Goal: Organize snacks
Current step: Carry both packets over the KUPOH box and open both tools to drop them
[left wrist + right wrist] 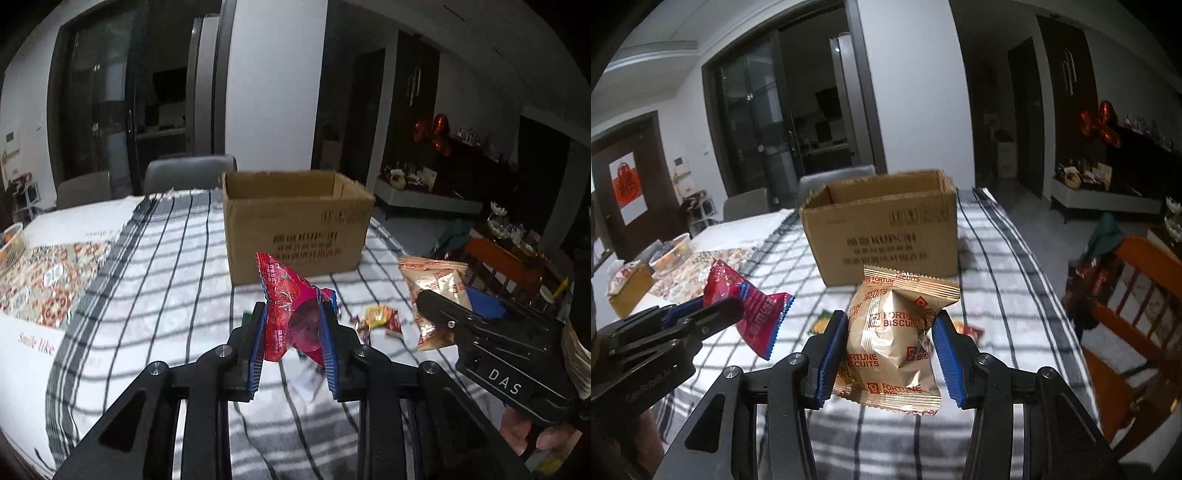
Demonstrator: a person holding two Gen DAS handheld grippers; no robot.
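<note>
An open cardboard box (295,225) stands on the checked tablecloth, also ahead in the right wrist view (886,232). My left gripper (293,314) is shut on a pink-red snack packet (288,306), held above the cloth. My right gripper (890,325) is shut on a gold Fortune Biscuits packet (894,339), also lifted. The left wrist view shows the right gripper (480,314) at the right with the gold packet (436,284). The left gripper (705,314) with the pink packet (750,306) appears at the left of the right wrist view.
Small loose snacks (380,317) lie on the cloth between the grippers and the box. A basket (11,243) and a patterned mat (48,280) sit at the left. Grey chairs (188,173) stand behind the table, an orange wooden chair (1126,314) at its right edge.
</note>
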